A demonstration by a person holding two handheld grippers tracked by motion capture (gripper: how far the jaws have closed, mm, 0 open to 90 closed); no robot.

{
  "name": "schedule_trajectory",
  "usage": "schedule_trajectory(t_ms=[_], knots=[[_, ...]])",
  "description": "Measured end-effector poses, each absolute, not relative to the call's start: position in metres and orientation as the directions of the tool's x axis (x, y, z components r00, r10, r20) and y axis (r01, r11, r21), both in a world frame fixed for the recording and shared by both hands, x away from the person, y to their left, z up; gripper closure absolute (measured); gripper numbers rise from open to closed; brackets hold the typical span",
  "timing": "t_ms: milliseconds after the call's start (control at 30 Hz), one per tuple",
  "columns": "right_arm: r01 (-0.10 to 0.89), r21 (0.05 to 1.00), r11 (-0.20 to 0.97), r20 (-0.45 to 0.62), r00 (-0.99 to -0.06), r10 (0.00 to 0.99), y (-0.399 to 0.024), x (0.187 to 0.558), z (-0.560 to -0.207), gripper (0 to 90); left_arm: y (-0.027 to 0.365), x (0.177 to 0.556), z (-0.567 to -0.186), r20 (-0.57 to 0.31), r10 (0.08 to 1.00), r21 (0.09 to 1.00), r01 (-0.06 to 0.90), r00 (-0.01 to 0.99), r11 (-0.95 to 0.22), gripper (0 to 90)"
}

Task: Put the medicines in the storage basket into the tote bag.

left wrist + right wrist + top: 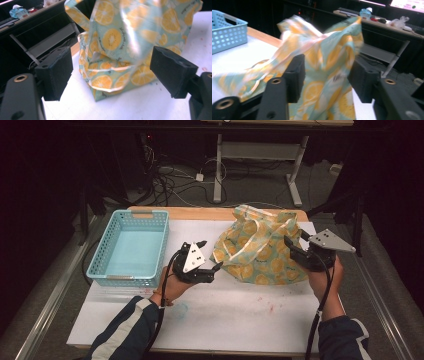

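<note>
Dim lab or workshop, cable tangle [167,182] on floor, metal desk frame [260,157], cluttered bench [382,21] behind

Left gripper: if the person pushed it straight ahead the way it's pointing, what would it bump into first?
Most likely the orange-print bag. It stands straight ahead of the left gripper, whose jaws are open with nothing between them; how far off is hard to judge.

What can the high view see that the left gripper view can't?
High view alone: the blue basket on the table's left, both of the person's hands, the right tool at the bag's right edge, and the floor cables. Left gripper view alone: a close look between the left tool and its open black jaws, plus a desk with a bottle behind. Both share the orange-slice bag and the white table.
</note>
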State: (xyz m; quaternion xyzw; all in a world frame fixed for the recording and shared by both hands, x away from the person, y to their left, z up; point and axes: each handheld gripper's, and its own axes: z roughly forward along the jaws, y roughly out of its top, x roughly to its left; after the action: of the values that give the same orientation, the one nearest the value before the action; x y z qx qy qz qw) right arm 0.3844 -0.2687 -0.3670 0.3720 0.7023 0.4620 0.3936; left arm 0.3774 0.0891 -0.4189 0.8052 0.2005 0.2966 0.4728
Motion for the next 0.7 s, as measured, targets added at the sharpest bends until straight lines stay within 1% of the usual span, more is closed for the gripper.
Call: schedule_trajectory(t_ms=[133,267,333,433,700], knots=[[0.152,0.945,0.288,-0.198,-0.435,0.879,-0.267,0.377,-0.374,41.0,0.093,0.370,-0.424,0.304,0.590,0.870,0.035,0.748,-0.492,18.1],[0.143,0.940,0.309,-0.216,-0.451,0.866,-0.265,0.370,-0.378,37.5,0.094,0.363,-0.427,0.309,0.583,0.865,0.031,0.752,-0.500,18.1],[0.136,0.948,0.289,-0.198,-0.459,0.866,-0.265,0.365,-0.380,35.6,0.095,0.360,-0.426,0.311,0.579,0.867,0.025,0.754,-0.498,18.1],[0.135,0.944,0.300,-0.205,-0.473,0.857,-0.263,0.357,-0.385,32.4,0.100,0.358,-0.425,0.294,0.587,0.875,0.034,0.754,-0.482,18.1],[0.147,0.940,0.308,-0.191,-0.521,0.832,-0.260,0.339,-0.404,25.6,0.117,0.348,-0.427,0.304,0.596,0.873,0.033,0.743,-0.487,18.1]])
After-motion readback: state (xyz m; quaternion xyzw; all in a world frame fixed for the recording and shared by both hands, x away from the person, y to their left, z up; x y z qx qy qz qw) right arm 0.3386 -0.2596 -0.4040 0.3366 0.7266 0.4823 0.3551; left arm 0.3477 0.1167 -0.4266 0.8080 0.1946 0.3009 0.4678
